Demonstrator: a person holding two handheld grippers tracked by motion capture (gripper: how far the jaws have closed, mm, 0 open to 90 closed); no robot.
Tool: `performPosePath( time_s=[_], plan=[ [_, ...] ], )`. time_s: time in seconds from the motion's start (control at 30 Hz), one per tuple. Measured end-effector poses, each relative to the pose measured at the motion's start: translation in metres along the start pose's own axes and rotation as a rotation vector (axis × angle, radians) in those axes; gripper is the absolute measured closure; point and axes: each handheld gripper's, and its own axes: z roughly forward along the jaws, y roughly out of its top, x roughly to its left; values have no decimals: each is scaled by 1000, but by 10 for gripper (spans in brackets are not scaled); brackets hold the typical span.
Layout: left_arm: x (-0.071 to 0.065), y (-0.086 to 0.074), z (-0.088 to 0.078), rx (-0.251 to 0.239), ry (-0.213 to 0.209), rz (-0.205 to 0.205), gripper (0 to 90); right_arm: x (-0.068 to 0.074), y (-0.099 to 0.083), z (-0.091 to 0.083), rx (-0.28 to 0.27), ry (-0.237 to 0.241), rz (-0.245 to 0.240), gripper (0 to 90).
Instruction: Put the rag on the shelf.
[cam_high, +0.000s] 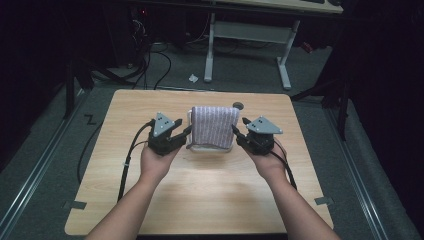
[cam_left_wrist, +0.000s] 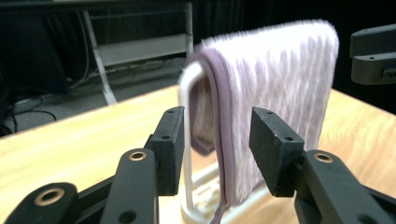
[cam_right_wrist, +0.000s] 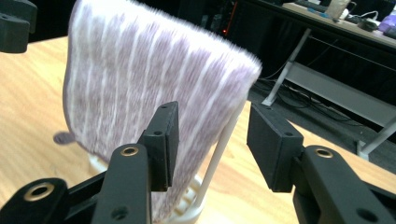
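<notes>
Nearest us, our two forearms reach over a wooden table (cam_high: 150, 200). Our left gripper (cam_high: 188, 131) and right gripper (cam_high: 237, 130) sit just beside the left and right edges of a purple striped towel (cam_high: 214, 126). It hangs over a white rack (cam_left_wrist: 189, 140) at the table's middle, toward the far edge. Both grippers' jaws stand spread, each straddling a towel edge without pressing it.

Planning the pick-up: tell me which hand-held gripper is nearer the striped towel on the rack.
Neither clearly: the left hand-held gripper sits at the striped towel's left edge, the right hand-held gripper at its right edge. Both stand open, with a towel edge between their jaws.
</notes>
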Motion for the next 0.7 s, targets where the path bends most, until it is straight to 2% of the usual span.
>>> performPosePath(
  time_s=[0.03, 0.07, 0.1, 0.13, 0.17, 0.2, 0.23, 0.27, 0.3, 0.33, 0.4, 0.43, 0.47, 0.53, 0.57, 0.6, 0.63, 0.67, 0.7],
  plan=[
    [0, 0, 0, 0, 0, 0, 556, 0, 0, 0, 0, 0, 0, 546],
    [-3, -11, -1, 24, -12, 3, 554, 2, -9, -1, 21, 13, 8, 547],
    [-3, -11, -1, 24, -12, 3, 553, 2, -9, -1, 21, 13, 8, 547],
    [-5, -17, -2, 40, -18, 8, 550, 4, -19, -3, 37, 19, 15, 552],
    [-9, -31, -3, 71, -29, 11, 547, 5, -25, -4, 43, 23, 19, 555],
    [-11, -39, -5, 85, -37, 10, 546, 6, -30, -5, 57, 30, 26, 555],
    [-11, -39, -5, 85, -37, 10, 544, 6, -30, -5, 57, 30, 26, 555],
    [-13, -46, -7, 101, -42, 14, 544, 7, -36, -7, 65, 32, 27, 555],
    [-16, -62, -11, 129, -52, 16, 540, 9, -49, -10, 89, 39, 32, 558],
    [-16, -62, -11, 129, -52, 16, 539, 11, -55, -11, 100, 40, 30, 558],
    [-20, -77, -14, 168, -62, 28, 538, 12, -62, -12, 114, 40, 31, 558],
    [-23, -84, -16, 190, -62, 39, 529, 14, -73, -14, 137, 43, 42, 553],
    [-24, -90, -20, 204, -65, 46, 529, 14, -73, -14, 137, 43, 42, 553],
    [-28, -101, -29, 221, -73, 49, 514, 19, -90, -21, 168, 50, 44, 525],
    [-33, -112, -47, 236, -95, 5, 503, 20, -95, -25, 177, 57, 47, 516],
    [-33, -112, -47, 236, -95, 5, 507, 20, -95, -25, 177, 57, 47, 516],
    [-38, -118, -57, 228, -104, -12, 507, 22, -101, -31, 181, 61, 52, 505],
    [-42, -122, -67, 247, -104, -11, 516, 22, -107, -38, 178, 74, 64, 489],
    [-45, -124, -75, 261, -98, 5, 491, 22, -121, -61, 146, 88, 123, 475]
  ],
)
